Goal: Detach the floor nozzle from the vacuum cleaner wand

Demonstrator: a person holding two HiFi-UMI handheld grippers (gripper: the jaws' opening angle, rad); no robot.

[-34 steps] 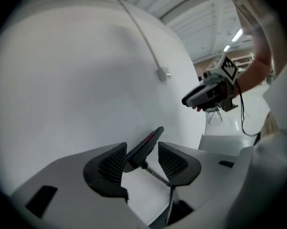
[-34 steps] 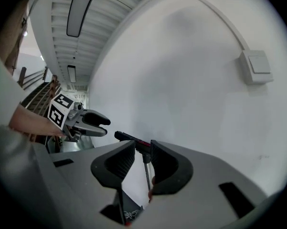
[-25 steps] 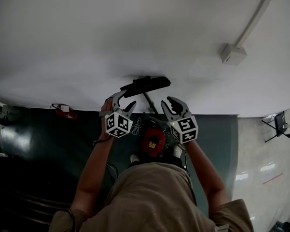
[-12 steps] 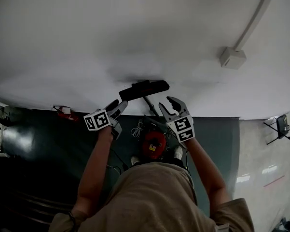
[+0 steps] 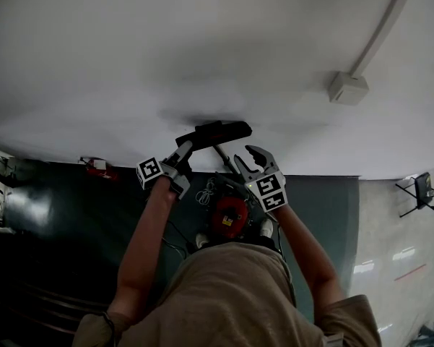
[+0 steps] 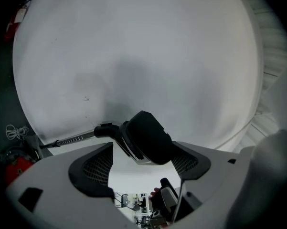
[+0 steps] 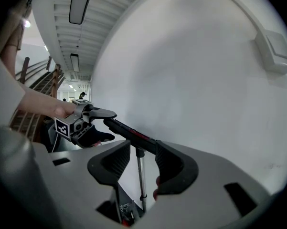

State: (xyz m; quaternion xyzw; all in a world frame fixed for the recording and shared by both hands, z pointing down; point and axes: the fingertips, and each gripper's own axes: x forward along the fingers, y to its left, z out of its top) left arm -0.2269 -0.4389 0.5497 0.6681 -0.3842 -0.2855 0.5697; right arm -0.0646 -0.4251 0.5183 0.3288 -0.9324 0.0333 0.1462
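Floor nozzle (image 5: 215,131): black bar, lifted off the ground and lying across the white wall (image 5: 202,49), on the top end of the wand; seen end-on in the left gripper view (image 6: 146,138).
Wand (image 5: 224,155): thin metal tube that slopes from the middle of the nozzle down to the vacuum body; joined to the nozzle.
Vacuum body (image 5: 229,218): red and black, low between the person's forearms, above the dark green floor (image 5: 65,215).
Left gripper (image 5: 182,155): at the left end of the nozzle, marker cube toward the person.
Left fingers (image 6: 93,168): apart, with the nozzle's end standing between them; the end overlaps the right-hand pad, and a clear gap shows at the left-hand pad.
Same grasp from the right gripper view: one left-gripper (image 7: 88,120) finger lies along the top of the nozzle end (image 7: 131,132), the other hangs below it, apart.
Right gripper (image 5: 247,157): just right of the wand, below the nozzle.
Right fingers (image 7: 172,163): open and holding nothing; the wand (image 7: 141,180) shows upright through the gap beyond their tips, and the nozzle crosses above them.
Cable (image 5: 204,191): pale coil beside the vacuum body.
Wall box (image 5: 348,87): white, upper right, with a conduit (image 5: 383,27) running up from it.
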